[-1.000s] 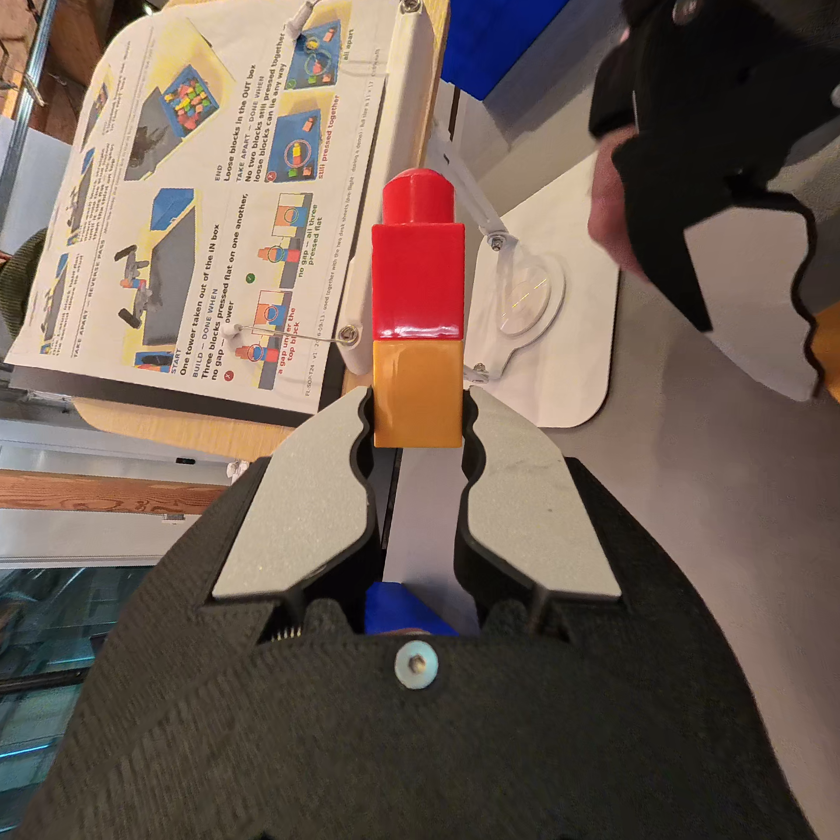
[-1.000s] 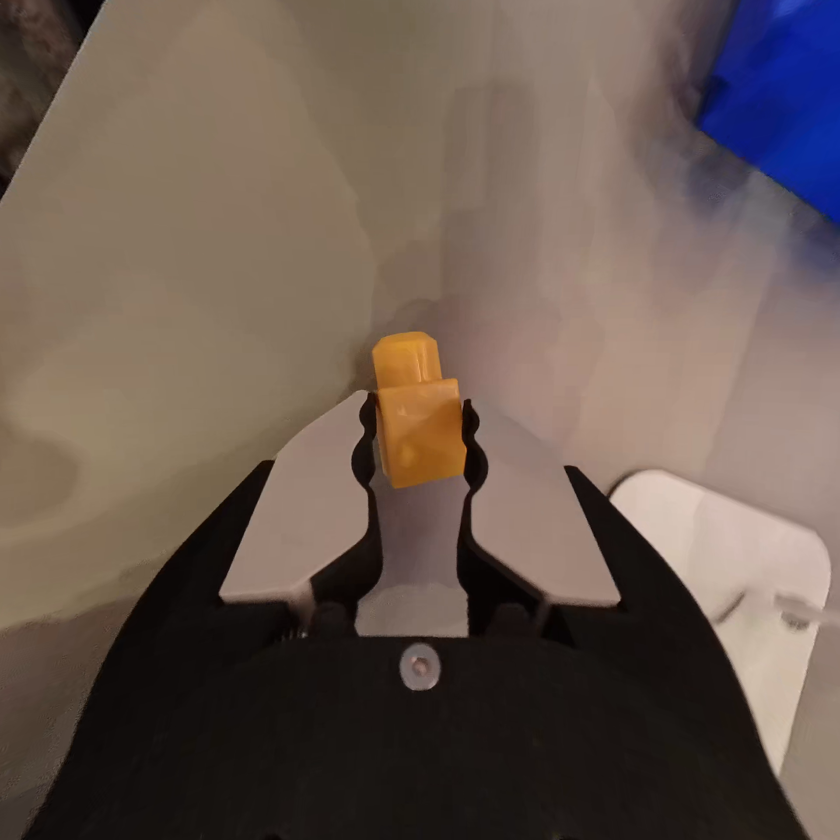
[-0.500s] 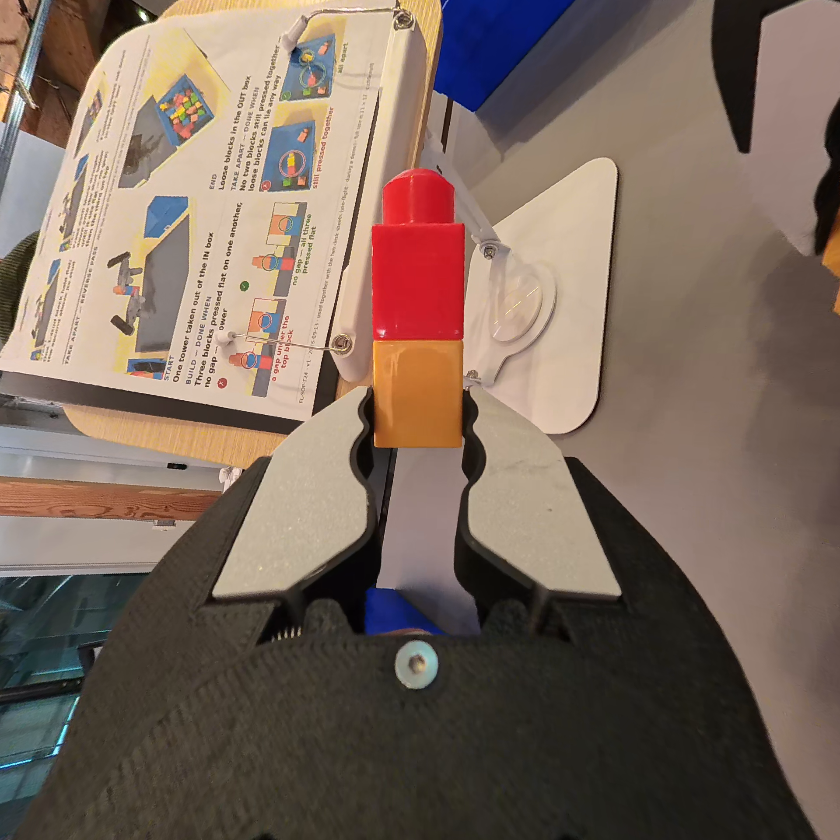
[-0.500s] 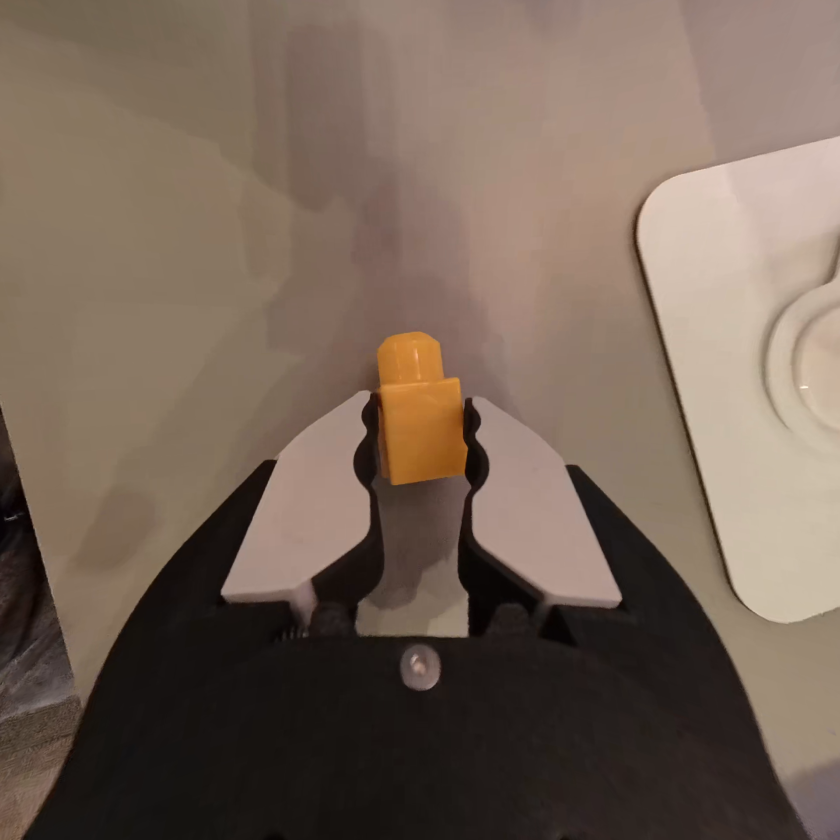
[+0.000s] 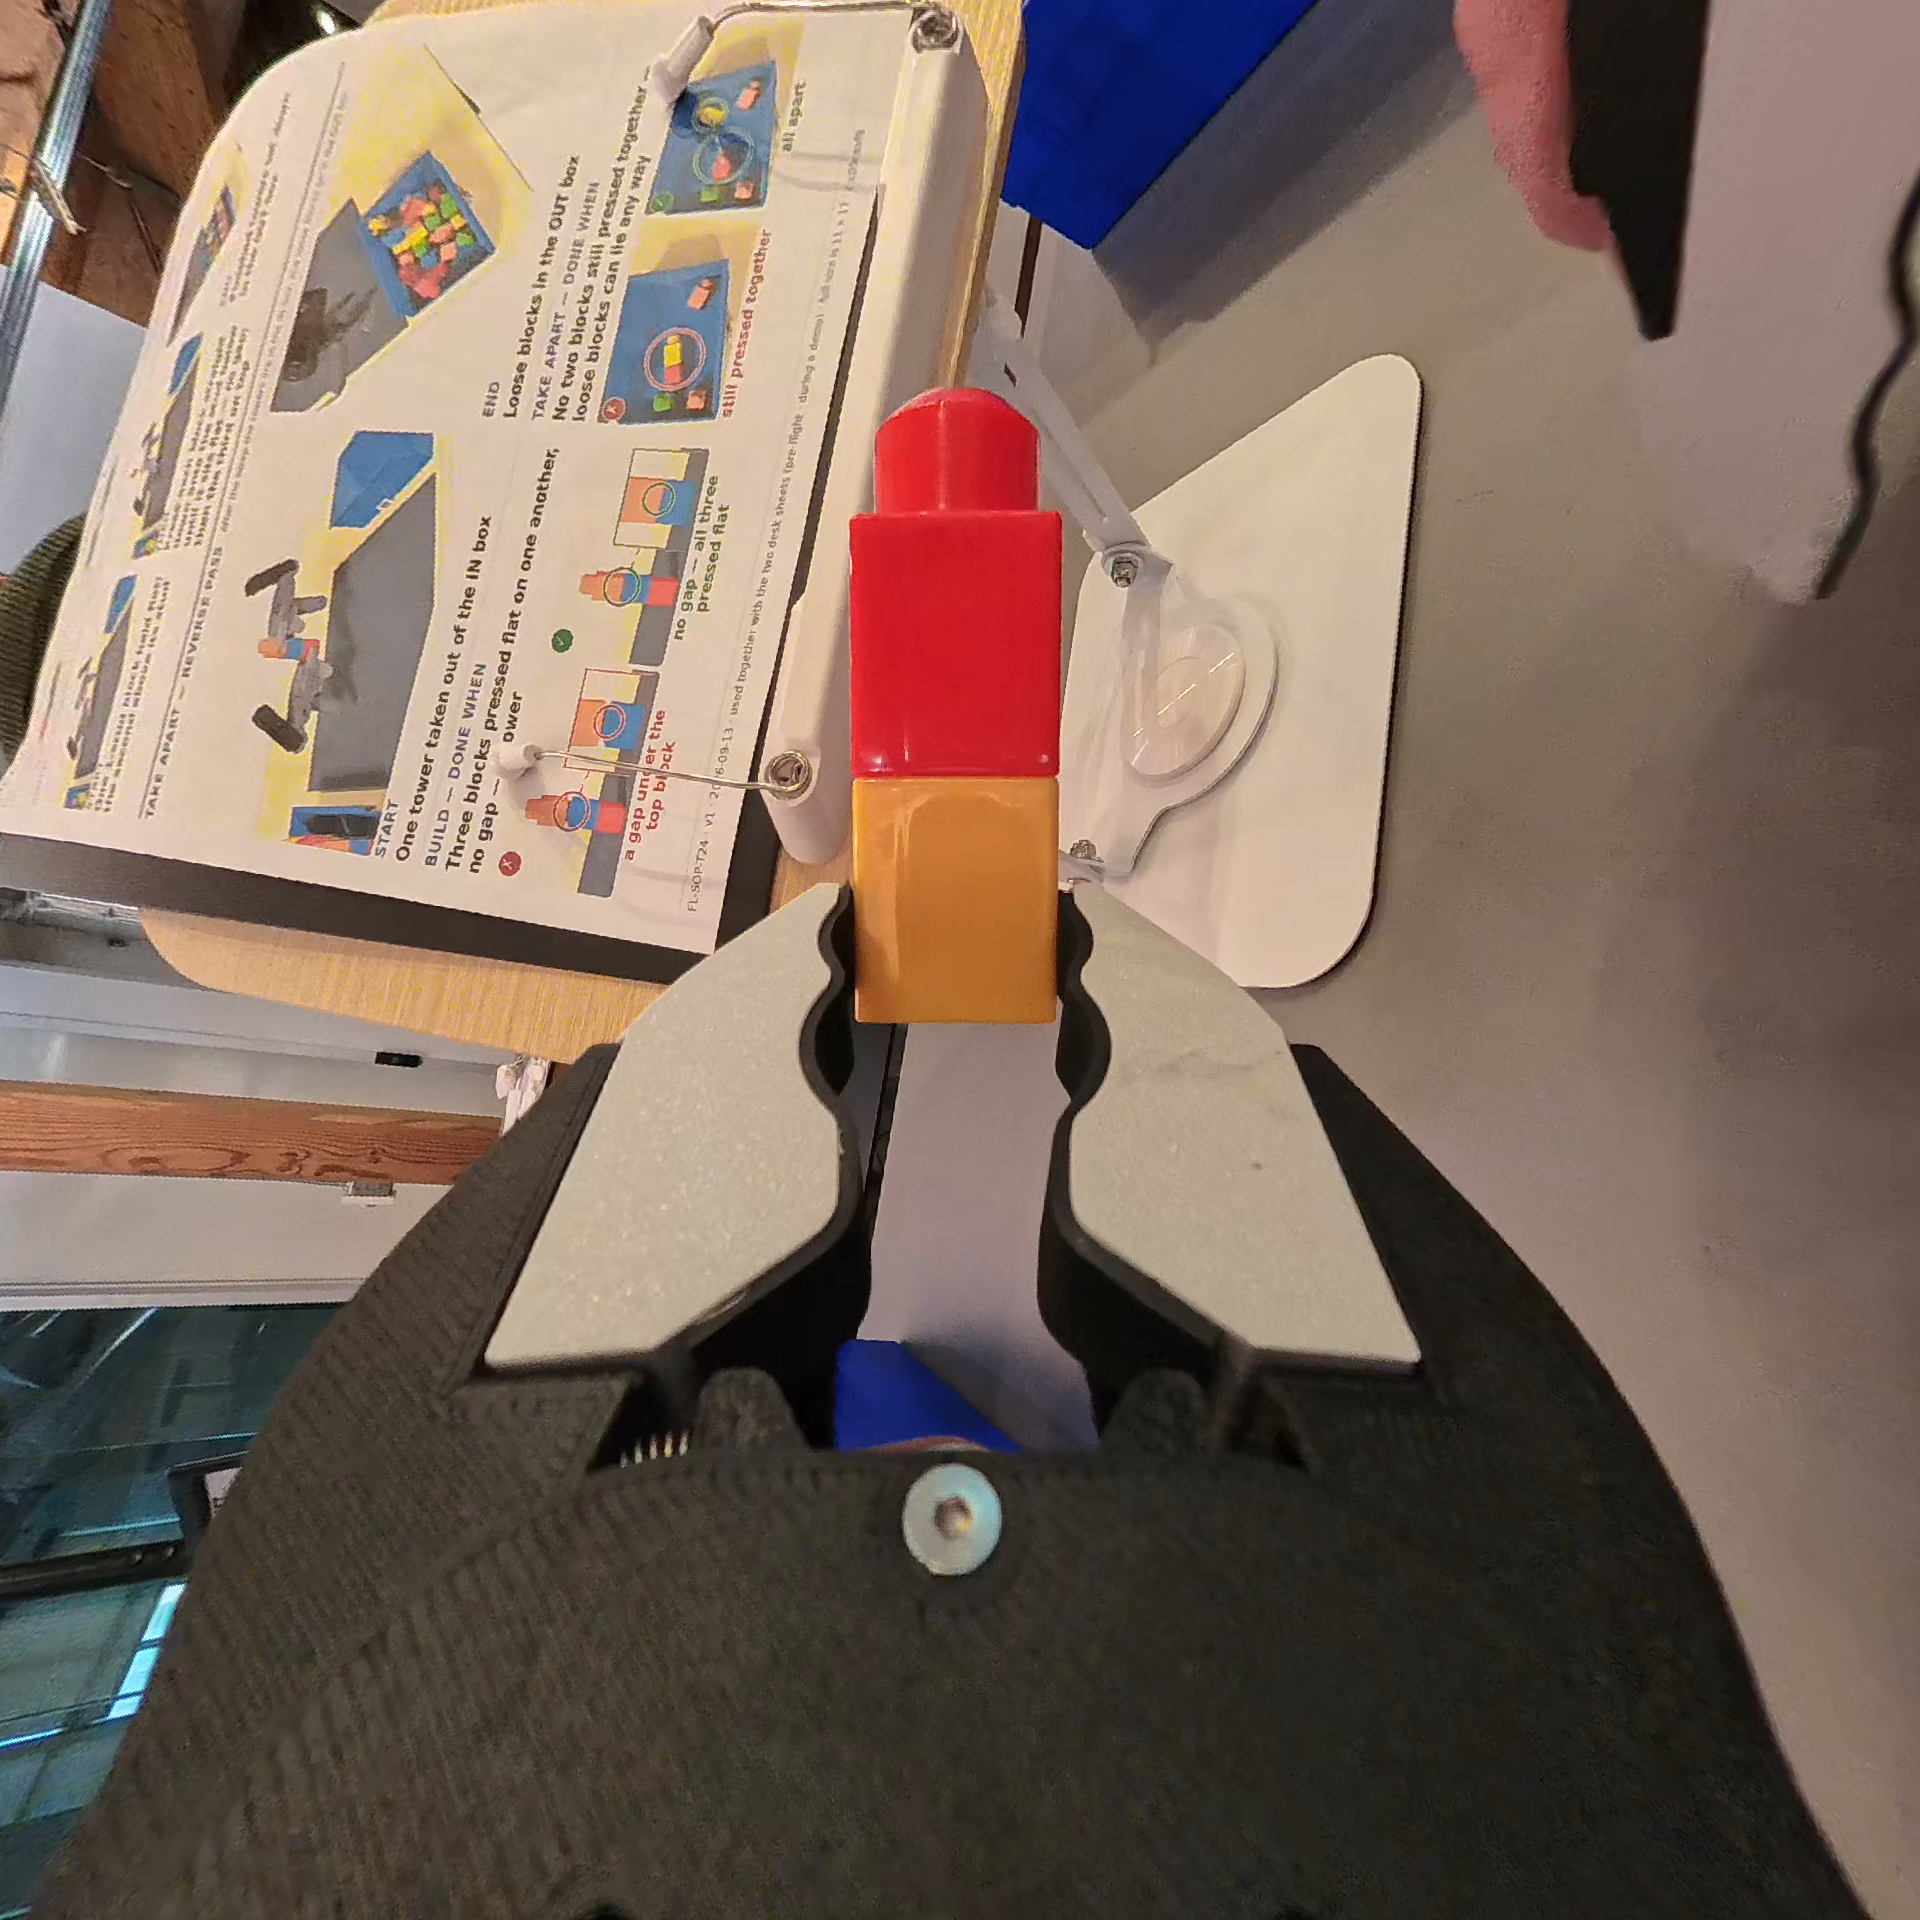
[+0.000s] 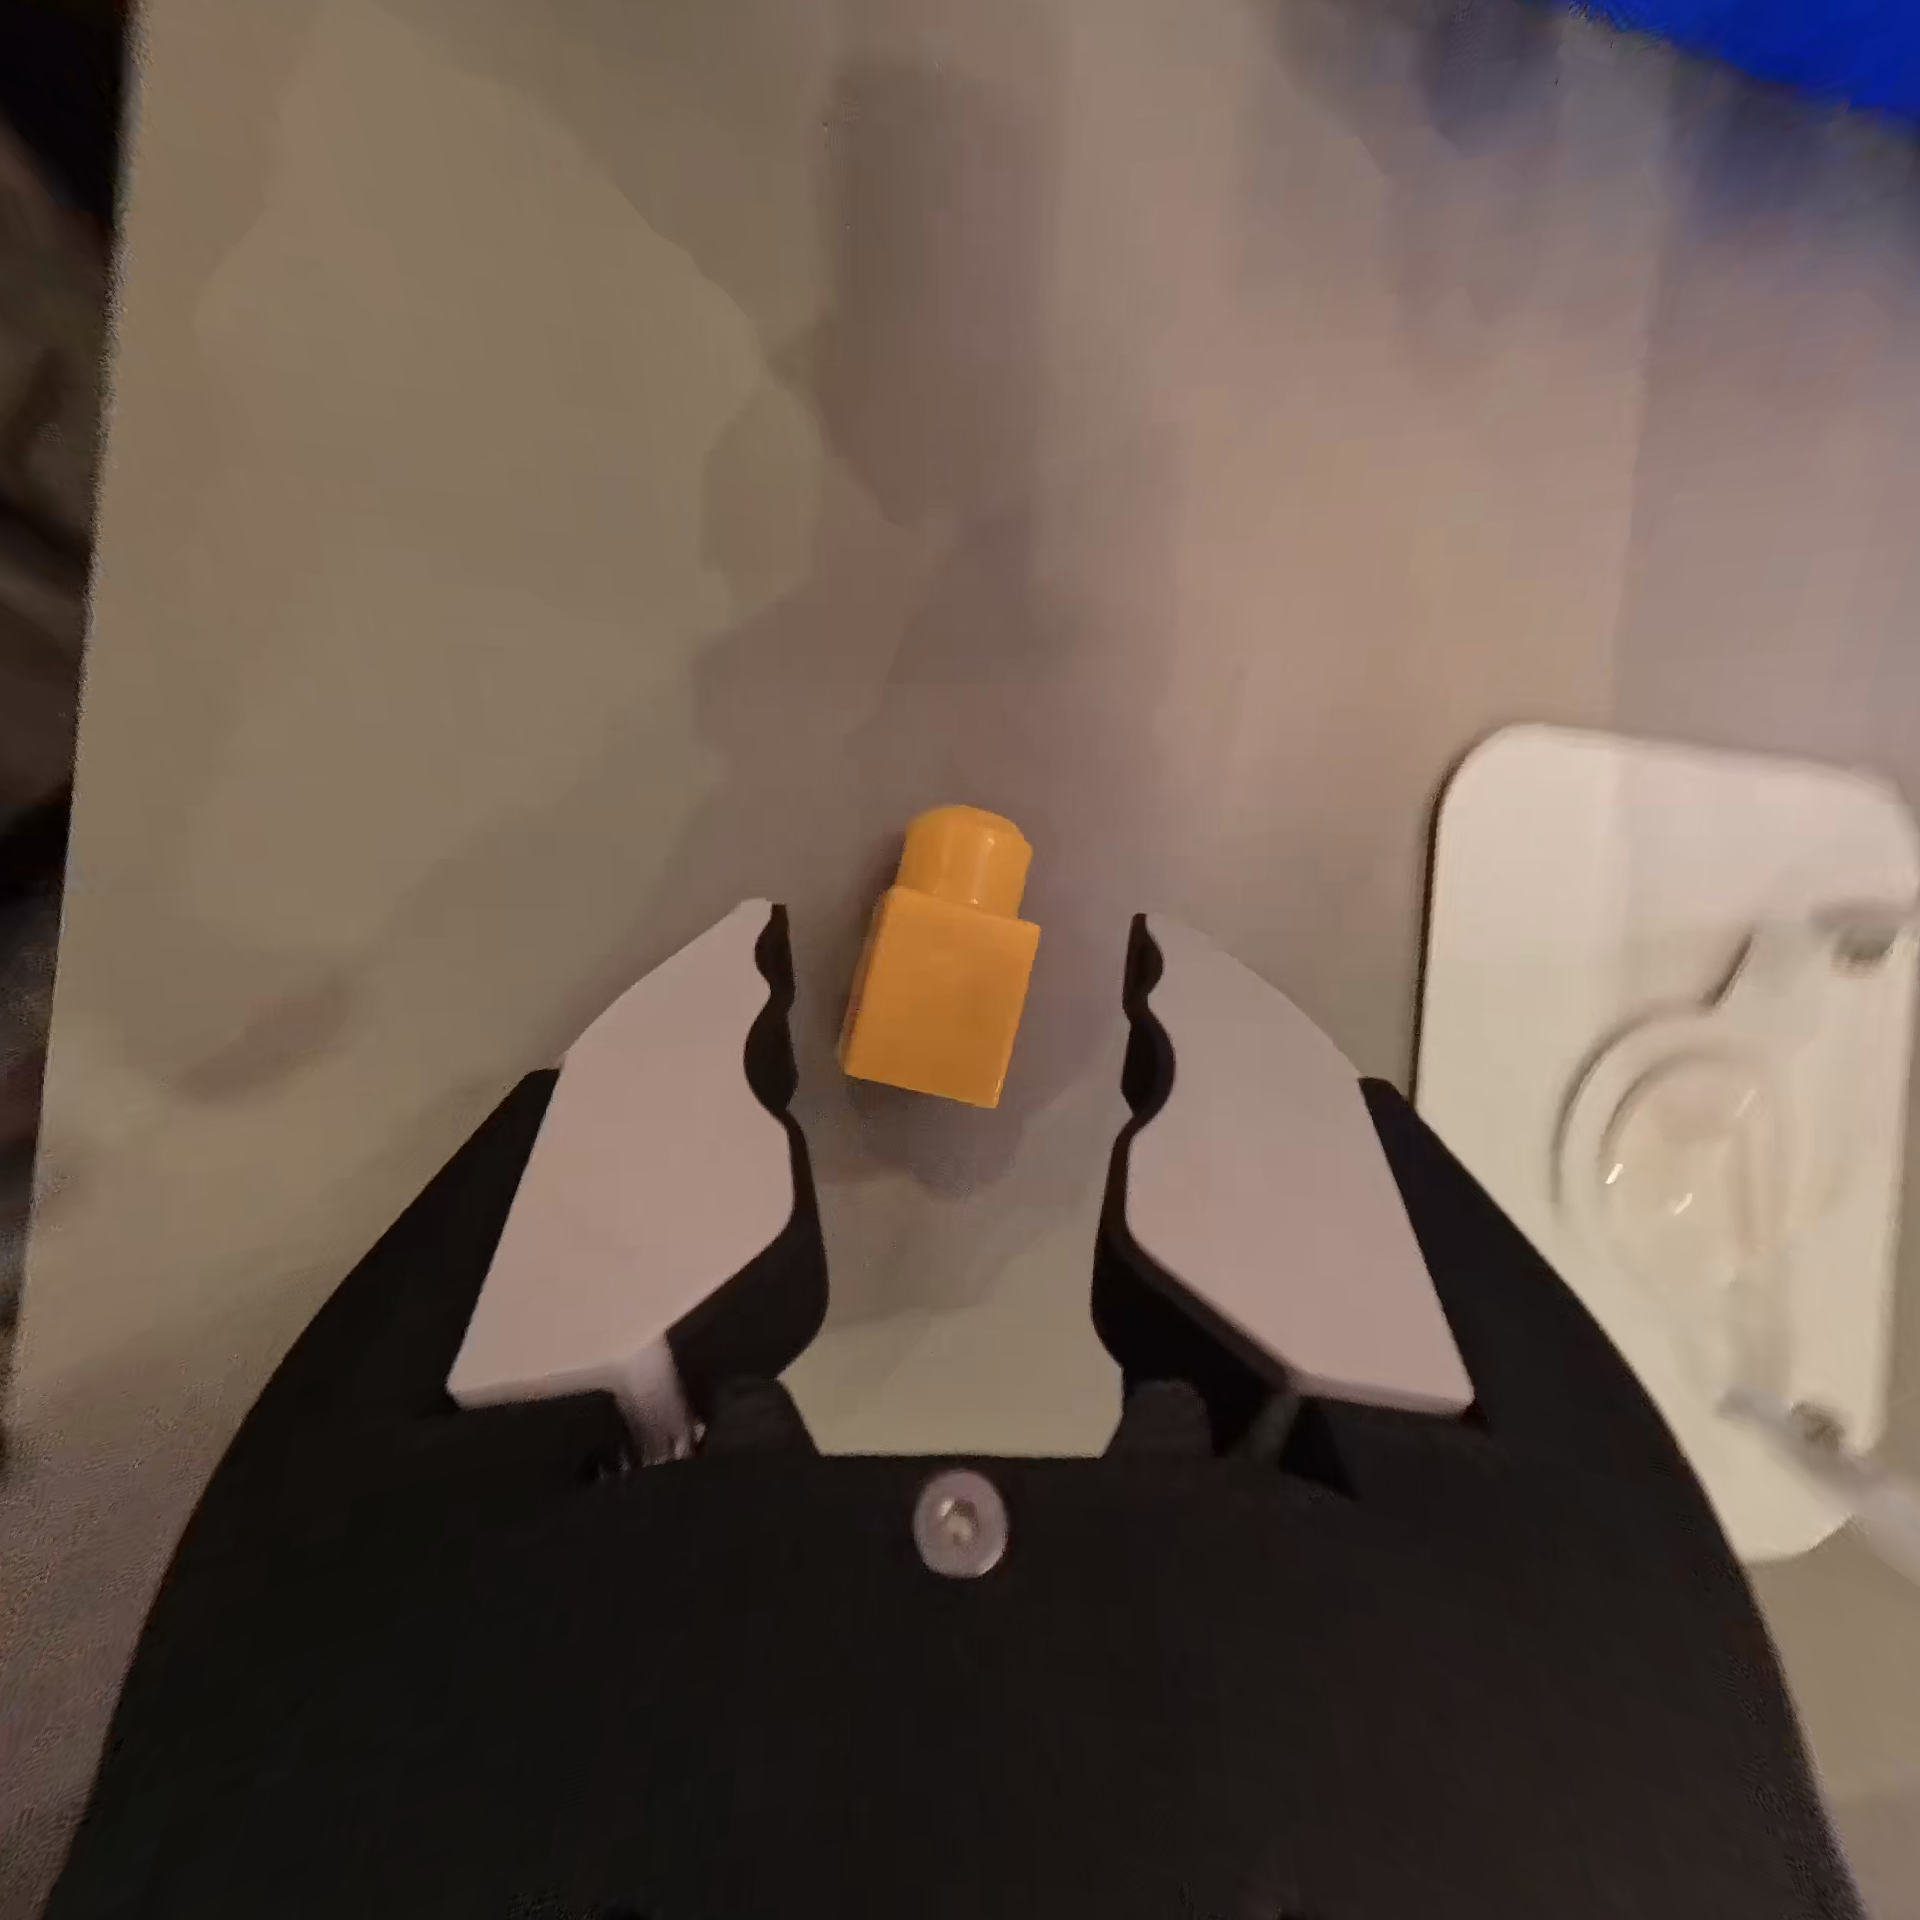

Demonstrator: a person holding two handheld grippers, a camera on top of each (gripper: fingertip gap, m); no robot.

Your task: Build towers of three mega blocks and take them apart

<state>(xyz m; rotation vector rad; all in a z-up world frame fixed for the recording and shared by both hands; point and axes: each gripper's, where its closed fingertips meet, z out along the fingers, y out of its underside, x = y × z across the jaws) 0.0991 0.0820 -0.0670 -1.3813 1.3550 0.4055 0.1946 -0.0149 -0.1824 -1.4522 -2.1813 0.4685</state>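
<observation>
Wood (image 5: 239, 1132) and glass are showing at the far left beyond a tan board (image 5: 343, 966) carrying a printed instruction sheet (image 5: 436, 436) with small pictures and lines of writing, while a white stand base (image 5: 1309, 790) and a blue bin (image 5: 1122, 114) are sitting to the right on the grey tabletop (image 5: 1662, 1039), which is lying open toward the right edge. Centrally, the left gripper (image 5: 956, 935) is pinching an orange block (image 5: 954, 899) with a red block (image 5: 954, 644) stacked on it. The right gripper (image 6: 956, 935) is standing wide, pads clear of a loose orange block (image 6: 940, 997) tilting between them over the bare grey surface, the table edge (image 6: 104, 623) running down its left.
</observation>
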